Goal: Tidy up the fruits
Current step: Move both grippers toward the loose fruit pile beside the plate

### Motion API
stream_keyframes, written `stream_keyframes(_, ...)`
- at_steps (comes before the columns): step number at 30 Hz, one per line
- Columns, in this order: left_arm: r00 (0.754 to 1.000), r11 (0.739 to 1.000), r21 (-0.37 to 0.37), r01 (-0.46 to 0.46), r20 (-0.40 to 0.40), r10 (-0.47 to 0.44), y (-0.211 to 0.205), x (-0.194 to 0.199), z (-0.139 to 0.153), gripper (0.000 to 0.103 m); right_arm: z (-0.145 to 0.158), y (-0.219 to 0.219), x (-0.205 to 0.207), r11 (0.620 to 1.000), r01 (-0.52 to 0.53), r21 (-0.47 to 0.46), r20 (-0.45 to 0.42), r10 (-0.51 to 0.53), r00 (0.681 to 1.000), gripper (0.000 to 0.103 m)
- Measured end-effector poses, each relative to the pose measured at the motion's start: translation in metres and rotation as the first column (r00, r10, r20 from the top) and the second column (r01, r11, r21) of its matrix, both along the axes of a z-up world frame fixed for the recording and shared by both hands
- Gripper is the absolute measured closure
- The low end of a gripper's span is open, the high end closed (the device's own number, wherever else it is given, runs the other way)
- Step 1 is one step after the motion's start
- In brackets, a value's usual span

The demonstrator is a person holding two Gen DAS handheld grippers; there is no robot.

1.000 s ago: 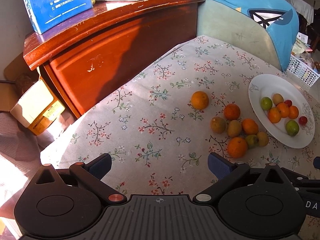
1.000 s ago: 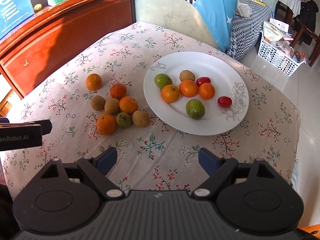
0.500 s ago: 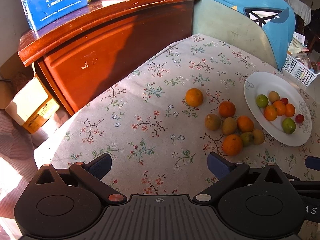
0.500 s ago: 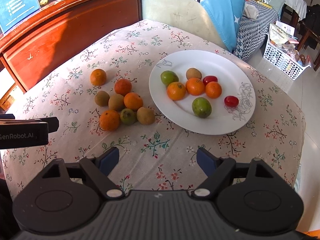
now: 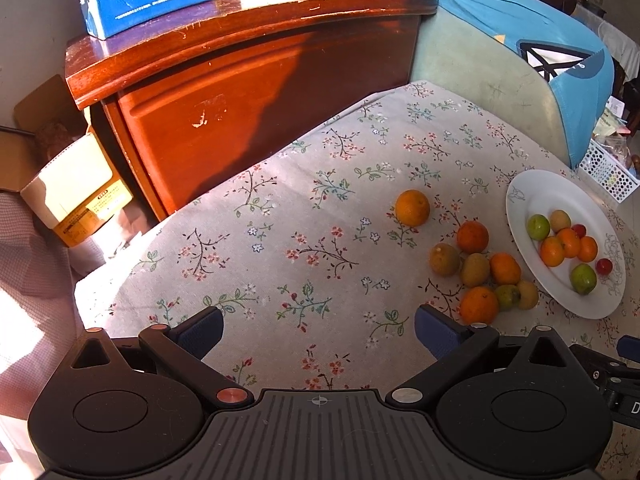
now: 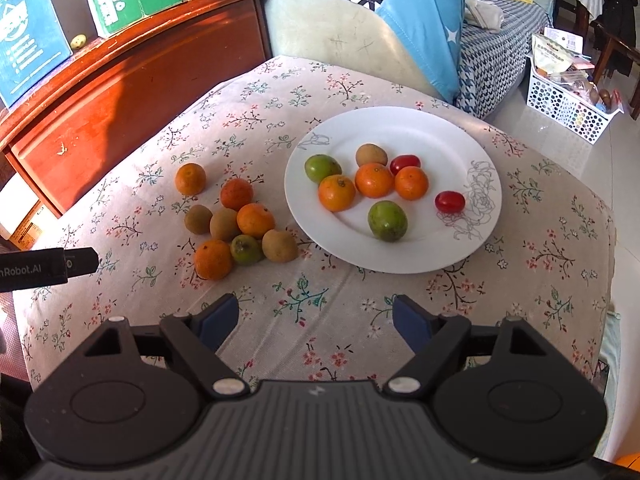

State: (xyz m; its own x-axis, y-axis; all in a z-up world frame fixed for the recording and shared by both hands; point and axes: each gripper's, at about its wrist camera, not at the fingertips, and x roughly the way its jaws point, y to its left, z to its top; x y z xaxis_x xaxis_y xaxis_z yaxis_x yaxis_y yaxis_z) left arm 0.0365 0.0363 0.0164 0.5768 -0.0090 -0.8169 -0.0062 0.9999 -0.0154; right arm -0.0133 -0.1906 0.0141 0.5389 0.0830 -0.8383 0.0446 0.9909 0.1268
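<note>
Fruit on the plate: I count seven pieces on the white plate [image 6: 460, 136]. There are three oranges, two green fruits, one brown fruit [image 6: 371, 155] and two small red ones [image 6: 449, 201]. That part looks done to me.

Fruit still off the plate: Eight pieces lie on the flowery tabletop [image 6: 360, 312], just off the plate's 9 o'clock side. One orange [image 6: 190, 178] sits alone at the far left of the bunch. The other seven huddle close and many touch. The brown fruit nearest the plate [image 6: 279, 245] lies just beside its rim.

How far along: I think we are about halfway. I guess the loose bunch still has to go on the plate, but the task does not say how to sort them.

Right tongs: My right tongs [image 6: 316, 320] are spread wide and hold nothing. They hang over bare cloth at the plate's 6 o'clock side and touch no fruit.

Left tongs: My left tongs [image 5: 318, 326] are spread wide too, with nothing in them. The bunch is at their 2 o'clock, and the closest orange [image 5: 478, 305] is just past the right fingertip [image 5: 434, 330].

Around: A wooden cabinet [image 5: 248, 92] with boxes on top stands beyond the tabletop at 11 o'clock.
</note>
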Motion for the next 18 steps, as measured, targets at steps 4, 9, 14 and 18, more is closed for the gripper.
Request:
stream_keyframes(4, 1.0, 1.0, 0.013, 0.012, -0.001, -0.012, -0.004, -0.002, -0.002, 0.001, -0.002, 0.003, 0.0, 1.0, -0.009, -0.006, -0.003, 0.009, 1.0, 0.02)
stream_keyframes(9, 0.999, 0.999, 0.028, 0.038, -0.02, -0.037, -0.013, -0.004, -0.007, 0.001, -0.001, 0.008, 0.0, 1.0, -0.021, -0.012, 0.005, 0.021, 1.0, 0.02)
stream_keyframes(14, 0.998, 0.996, 0.059, 0.063, -0.016, -0.062, -0.022, -0.007, -0.009, 0.001, -0.003, 0.01, 0.002, 1.0, -0.018, -0.013, 0.002, 0.018, 1.0, 0.02)
stream_keyframes(18, 0.996, 0.993, 0.083, 0.084, -0.014, -0.083, -0.028, -0.008, -0.011, 0.001, -0.004, 0.014, 0.003, 1.0, -0.025, -0.01, 0.002, 0.025, 1.0, 0.021)
